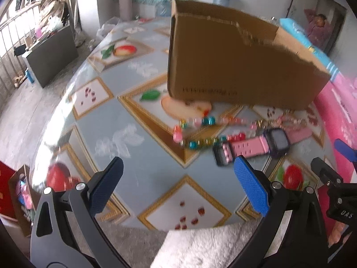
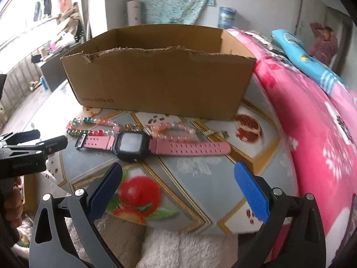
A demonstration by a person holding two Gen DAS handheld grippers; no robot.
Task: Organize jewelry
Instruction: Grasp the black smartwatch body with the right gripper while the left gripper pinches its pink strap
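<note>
Both your left gripper (image 1: 178, 186) and right gripper (image 2: 178, 189) hang released and empty above the table (image 2: 200, 174), the watch (image 2: 131, 143) and bead necklace (image 2: 98, 122) lying just near of the cardboard box (image 2: 160, 76).

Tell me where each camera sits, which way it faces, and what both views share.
Left wrist: rides the left gripper, jaws open, facing across the table at the cardboard box; the right gripper shows at the right edge.
Right wrist: rides the right gripper, jaws open, facing the box's long side; the left gripper enters at left.
Shared: box, pink watch, bead strands.
</note>
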